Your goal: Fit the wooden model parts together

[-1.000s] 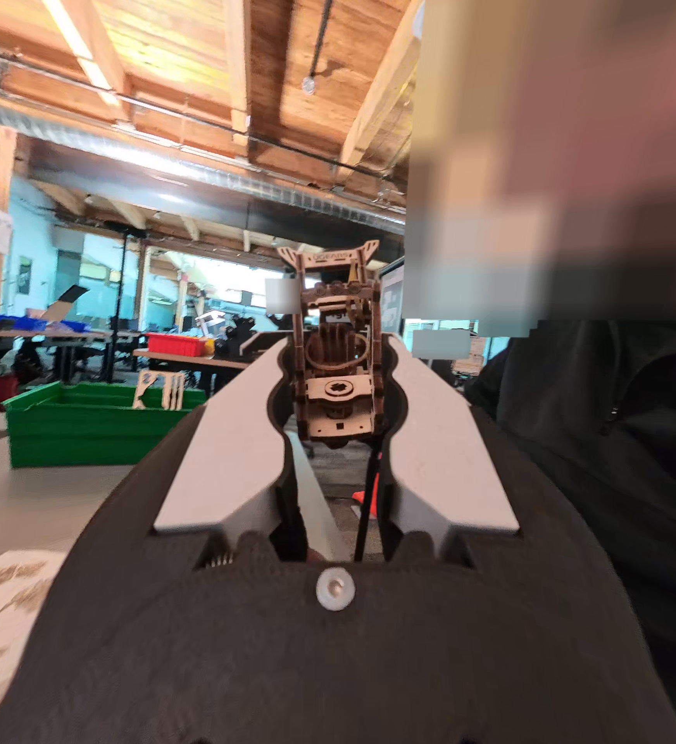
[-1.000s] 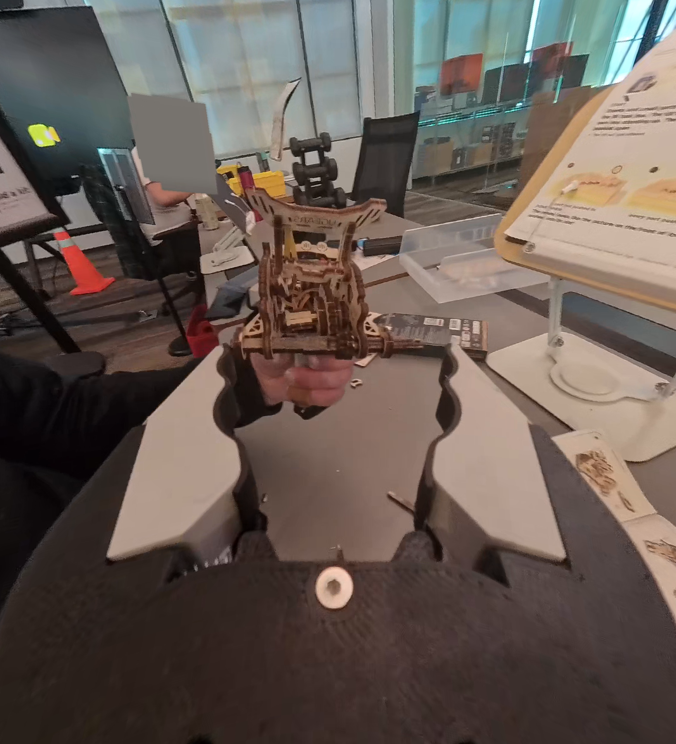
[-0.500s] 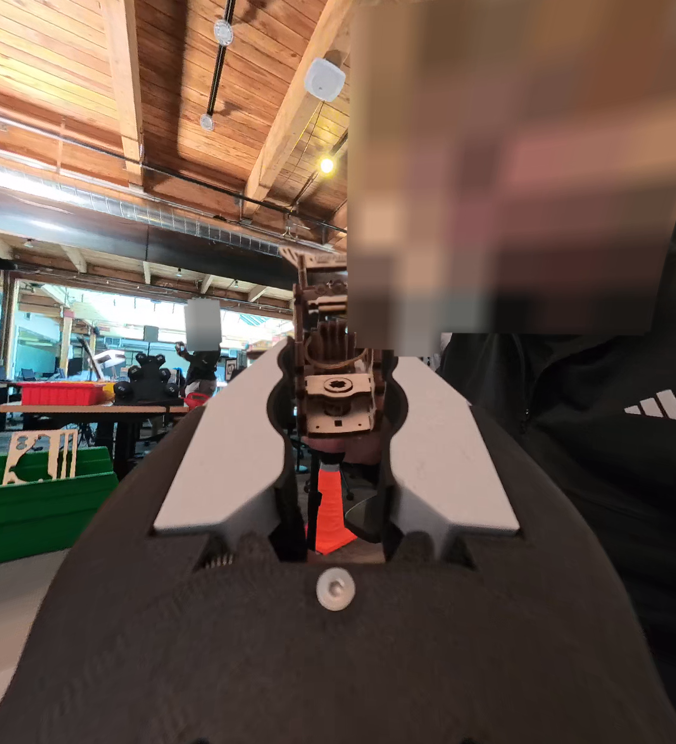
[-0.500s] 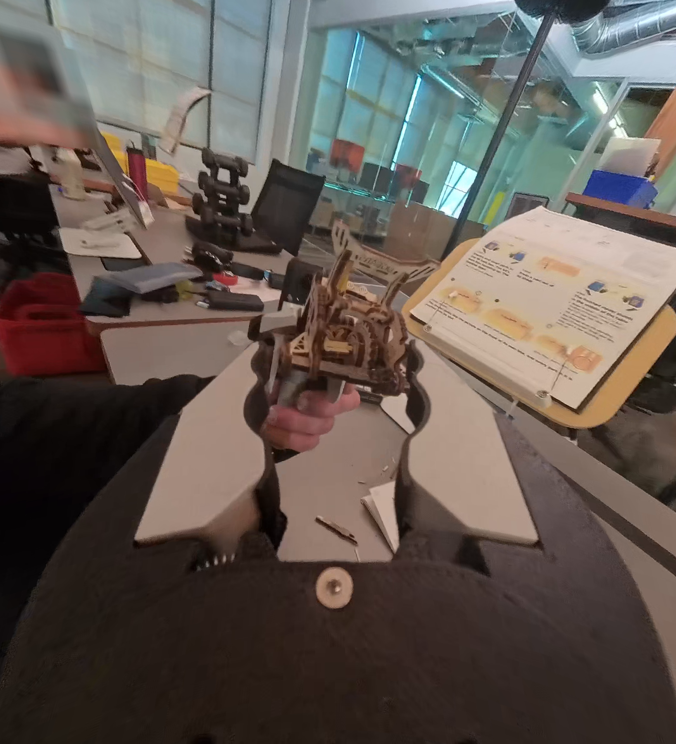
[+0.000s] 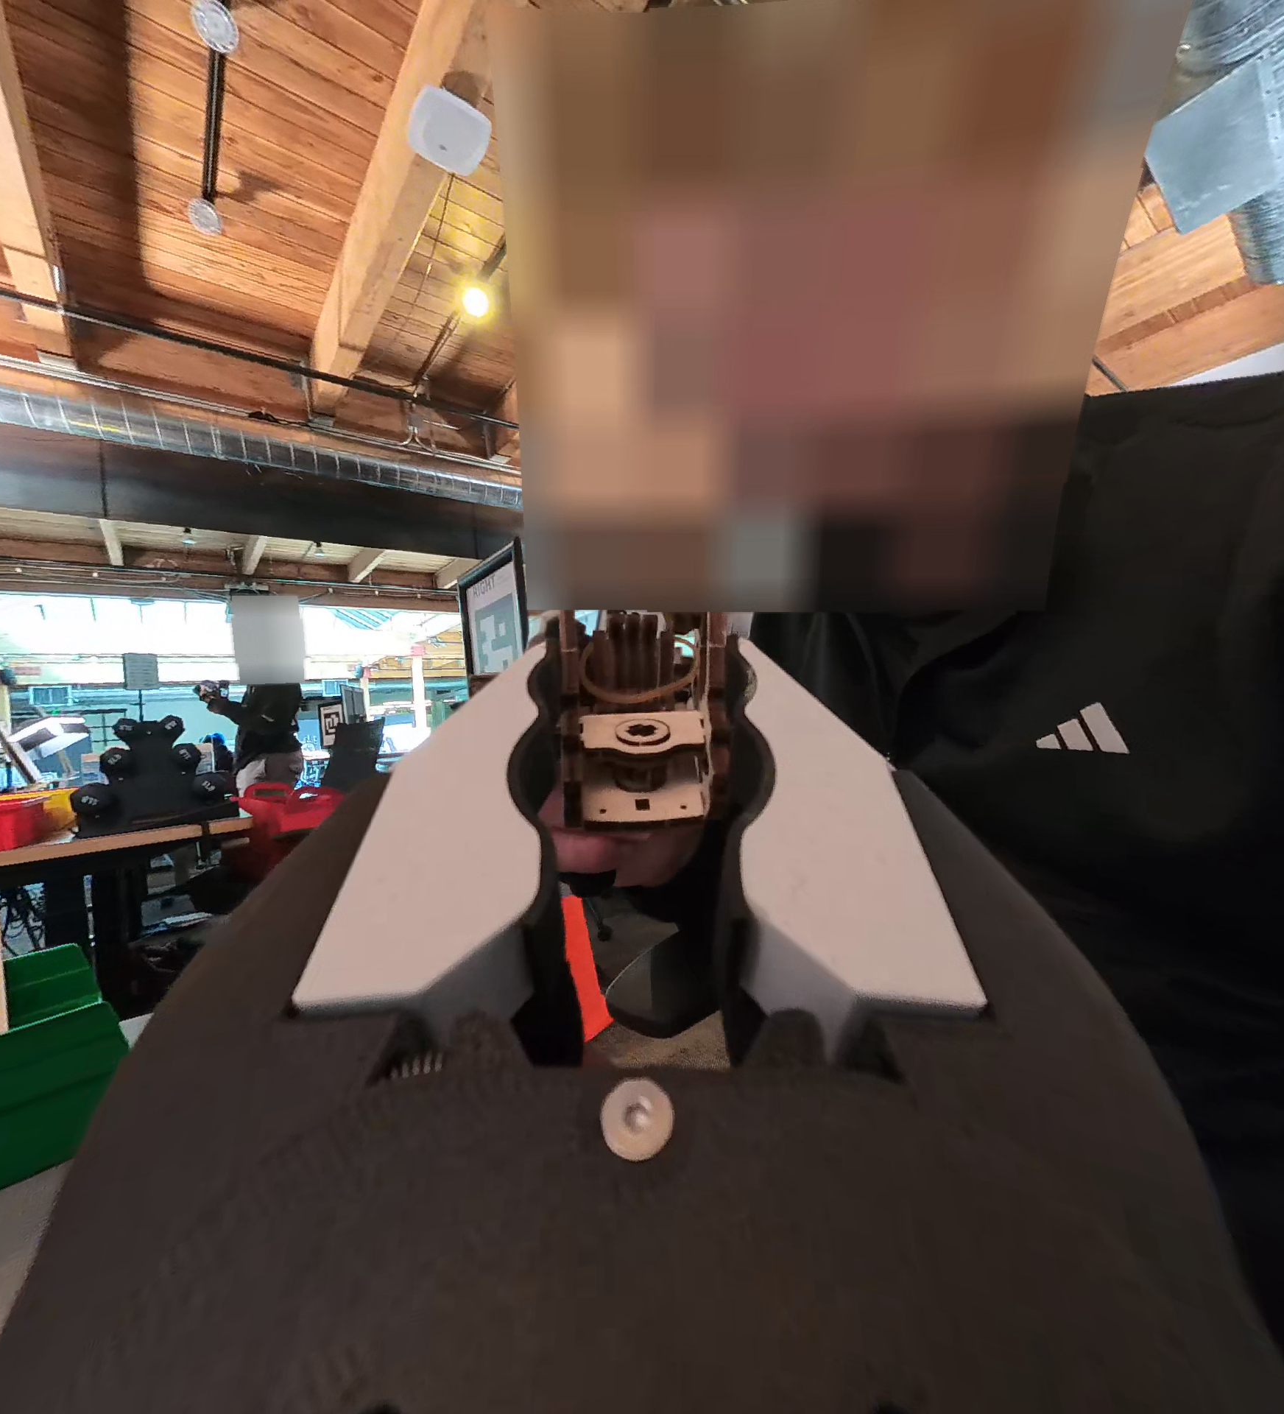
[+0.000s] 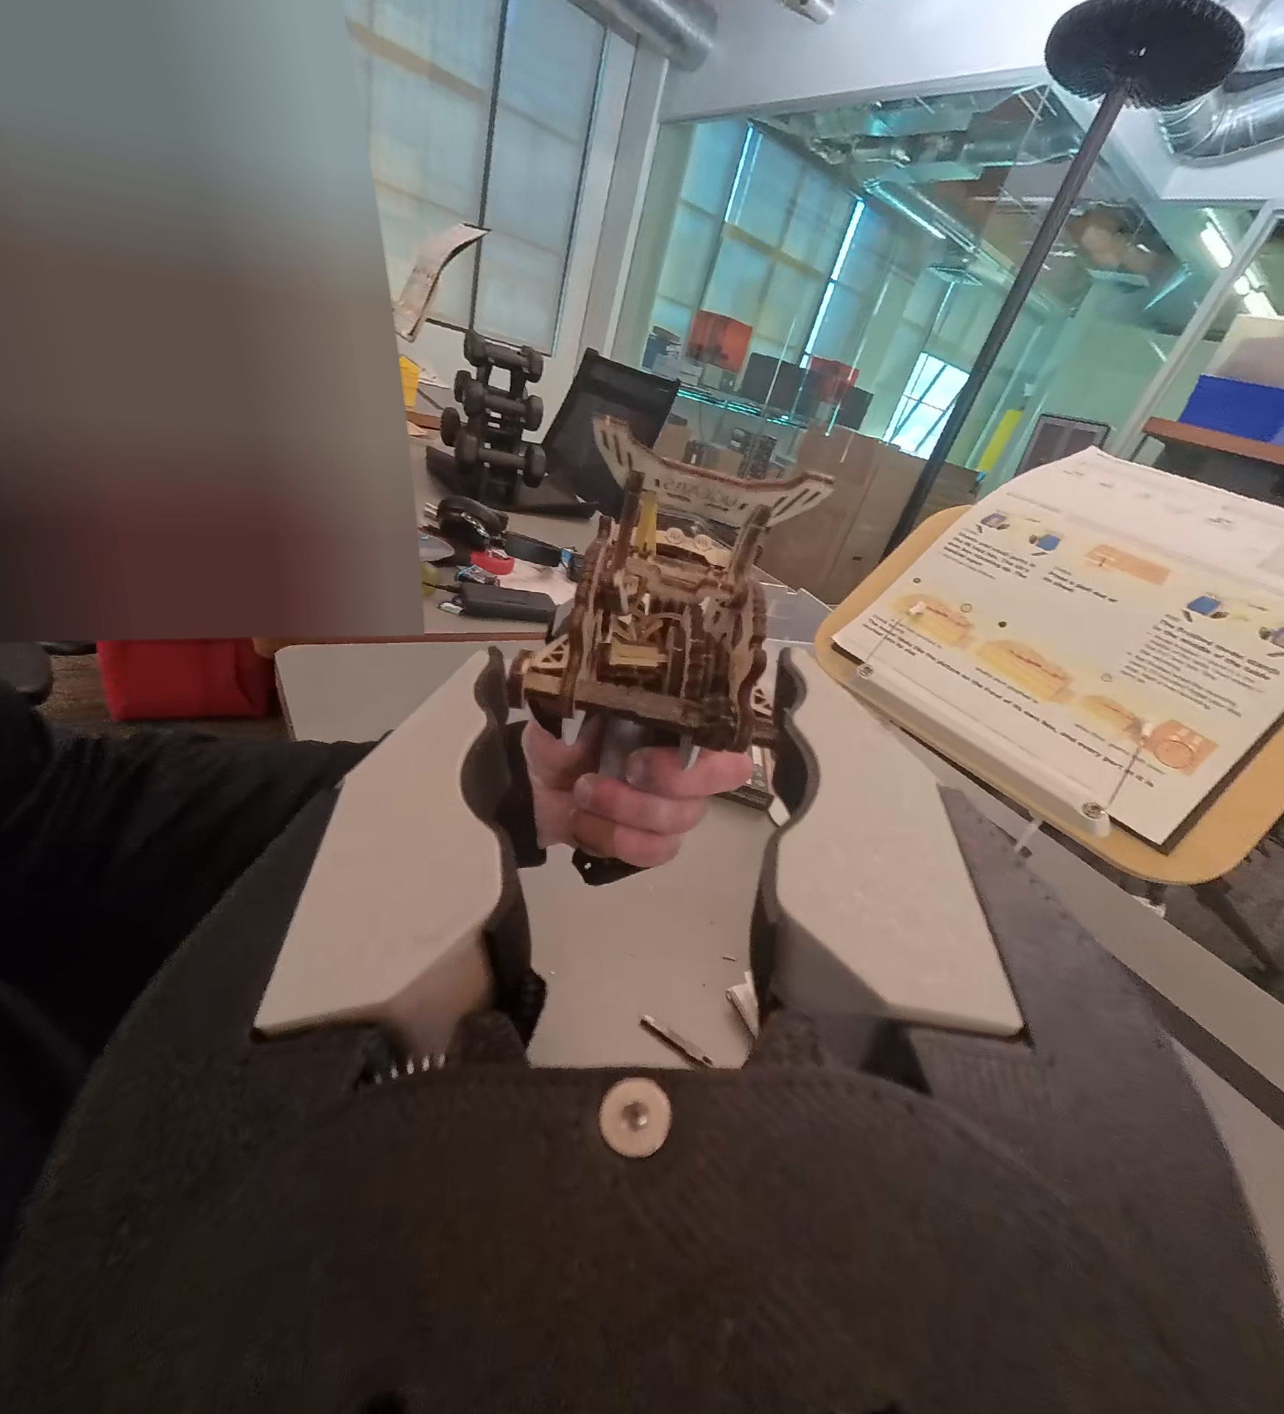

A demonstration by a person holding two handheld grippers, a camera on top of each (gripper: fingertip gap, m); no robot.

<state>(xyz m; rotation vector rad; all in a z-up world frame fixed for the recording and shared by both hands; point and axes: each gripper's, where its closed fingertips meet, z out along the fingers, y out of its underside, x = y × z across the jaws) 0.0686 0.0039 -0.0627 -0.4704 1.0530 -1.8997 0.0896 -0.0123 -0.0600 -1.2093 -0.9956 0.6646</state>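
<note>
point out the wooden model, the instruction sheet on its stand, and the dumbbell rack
wooden model (image 6: 646, 635), right wrist view, on its geared middle.
instruction sheet (image 6: 1098, 635), right wrist view, on the middle of the printed page.
dumbbell rack (image 6: 497, 417), right wrist view, on the stacked black dumbbells.

Right gripper (image 6: 639, 689) fingers (image 6: 493, 711) narrowed around the wooden model (image 6: 654, 635) — both tilted upward.

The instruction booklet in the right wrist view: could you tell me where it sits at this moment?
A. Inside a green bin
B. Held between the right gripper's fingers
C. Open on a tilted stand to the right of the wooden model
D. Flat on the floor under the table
C: the instruction booklet lies open on a tilted stand at the right of the view, apart from the wooden model.
</note>
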